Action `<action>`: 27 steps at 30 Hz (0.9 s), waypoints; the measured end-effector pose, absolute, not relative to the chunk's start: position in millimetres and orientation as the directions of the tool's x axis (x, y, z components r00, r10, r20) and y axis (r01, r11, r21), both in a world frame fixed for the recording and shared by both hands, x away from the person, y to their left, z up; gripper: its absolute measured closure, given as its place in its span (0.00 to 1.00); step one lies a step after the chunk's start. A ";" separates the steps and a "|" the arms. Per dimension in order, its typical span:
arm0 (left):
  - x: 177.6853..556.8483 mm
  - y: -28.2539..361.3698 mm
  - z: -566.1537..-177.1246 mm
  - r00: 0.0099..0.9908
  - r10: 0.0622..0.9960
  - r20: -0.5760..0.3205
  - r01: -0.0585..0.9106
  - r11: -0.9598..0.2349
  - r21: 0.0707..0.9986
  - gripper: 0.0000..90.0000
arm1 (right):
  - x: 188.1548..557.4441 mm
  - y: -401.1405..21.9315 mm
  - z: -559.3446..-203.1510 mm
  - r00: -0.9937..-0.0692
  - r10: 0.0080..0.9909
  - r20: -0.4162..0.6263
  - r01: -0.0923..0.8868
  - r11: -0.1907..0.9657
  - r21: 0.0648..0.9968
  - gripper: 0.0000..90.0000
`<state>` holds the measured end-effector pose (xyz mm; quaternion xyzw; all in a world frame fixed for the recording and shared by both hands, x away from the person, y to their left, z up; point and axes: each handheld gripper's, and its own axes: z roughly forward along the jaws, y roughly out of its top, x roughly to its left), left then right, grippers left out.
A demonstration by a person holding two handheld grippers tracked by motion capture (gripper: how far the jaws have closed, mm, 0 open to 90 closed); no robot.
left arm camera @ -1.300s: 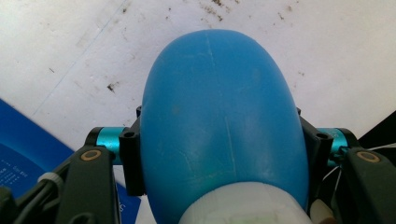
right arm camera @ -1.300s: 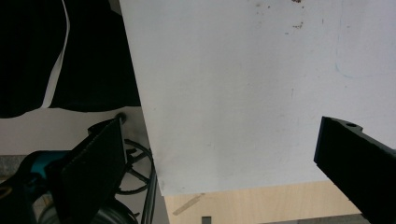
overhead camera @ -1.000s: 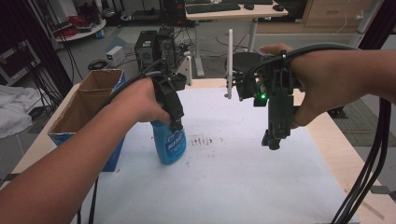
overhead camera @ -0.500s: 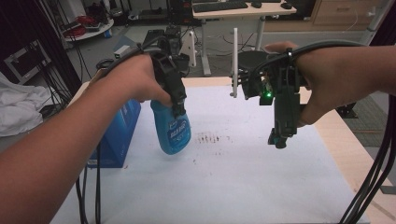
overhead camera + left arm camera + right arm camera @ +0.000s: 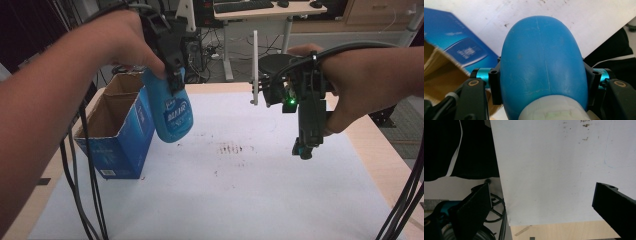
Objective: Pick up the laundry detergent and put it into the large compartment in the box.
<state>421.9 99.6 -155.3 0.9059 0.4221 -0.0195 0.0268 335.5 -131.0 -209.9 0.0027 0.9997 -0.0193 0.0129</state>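
A blue spray bottle (image 5: 172,112) hangs in the air, tilted, just right of the open blue cardboard box (image 5: 122,135). My left gripper (image 5: 174,79) is shut on its upper part, and in the left gripper view the bottle's rounded body (image 5: 541,57) bulges between the black jaws of the left gripper (image 5: 541,78). My right gripper (image 5: 304,150) points down over the right side of the white sheet (image 5: 250,200). In the right gripper view the right gripper (image 5: 546,205) has its jaws wide apart with nothing between them.
Brown stains (image 5: 232,148) mark the middle of the sheet. The box (image 5: 461,50) stands at the table's left edge. A thin white rod (image 5: 255,65) stands upright at the back. Black cables (image 5: 85,175) hang on the left, and bare wood (image 5: 370,145) borders the sheet on the right.
My left gripper has lifted the blue bottle off the sheet, and it now hangs beside the box's top. The right gripper has stayed where it was.
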 end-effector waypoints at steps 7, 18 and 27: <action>421.4 121.3 -124.3 0.607 0.789 -0.088 0.794 -0.606 0.049 0.41 | 337.9 -132.7 -209.3 -1.000 0.002 -0.025 0.003 0.999 -0.035 0.01; 420.1 168.5 -84.7 0.499 0.863 -0.079 0.866 -0.492 0.095 0.41 | 336.3 -126.9 -211.4 -1.000 -0.009 -0.023 -0.008 0.999 -0.040 0.01; 422.0 215.0 -83.5 0.379 0.923 -0.069 0.924 -0.373 0.089 0.41 | 333.7 -122.6 -211.2 -1.000 -0.009 -0.025 -0.008 0.999 -0.051 0.01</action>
